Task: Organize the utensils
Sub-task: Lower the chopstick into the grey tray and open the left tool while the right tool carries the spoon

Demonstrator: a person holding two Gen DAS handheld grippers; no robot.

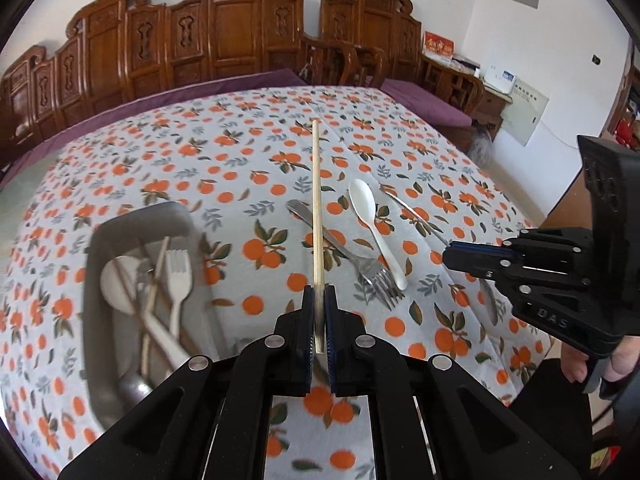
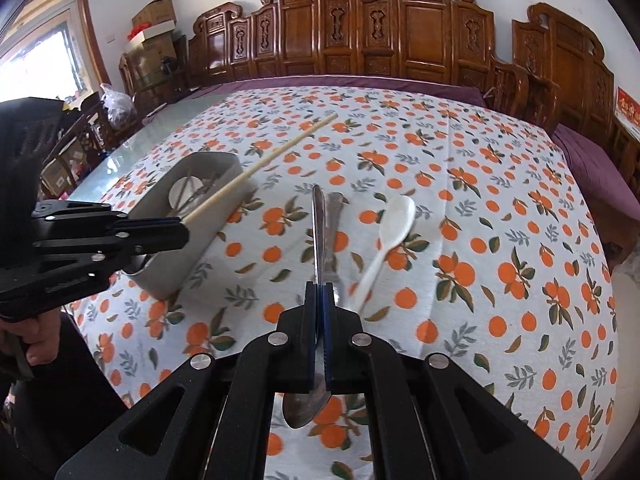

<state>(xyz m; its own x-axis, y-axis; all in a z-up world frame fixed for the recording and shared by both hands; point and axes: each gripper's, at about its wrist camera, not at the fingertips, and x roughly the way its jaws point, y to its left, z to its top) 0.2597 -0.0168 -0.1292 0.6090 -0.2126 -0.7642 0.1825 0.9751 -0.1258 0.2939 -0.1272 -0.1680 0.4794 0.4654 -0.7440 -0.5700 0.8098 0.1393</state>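
My left gripper (image 1: pixel 319 292) is shut on a wooden chopstick (image 1: pixel 317 216) that points forward above the table; the same chopstick (image 2: pixel 260 170) and left gripper (image 2: pixel 182 226) show at the left of the right wrist view, above the grey bin (image 2: pixel 192 236). My right gripper (image 2: pixel 320 288) is shut on a metal spoon (image 2: pixel 318 236), its bowl hanging beneath the fingers. From the left wrist view the right gripper (image 1: pixel 450 254) holds that spoon (image 1: pixel 416 214) by its handle. The grey bin (image 1: pixel 94 280) holds a white fork, a white spoon and chopsticks. A metal fork (image 1: pixel 344 250) and a white spoon (image 1: pixel 374 224) lie on the cloth.
The table wears a white cloth with orange fruit print (image 2: pixel 480 280). Carved wooden chairs (image 1: pixel 224 32) and purple cushions line the far side. A person's hands grip both tools at the frame edges. Cardboard boxes (image 2: pixel 154 16) stand in the far left corner.
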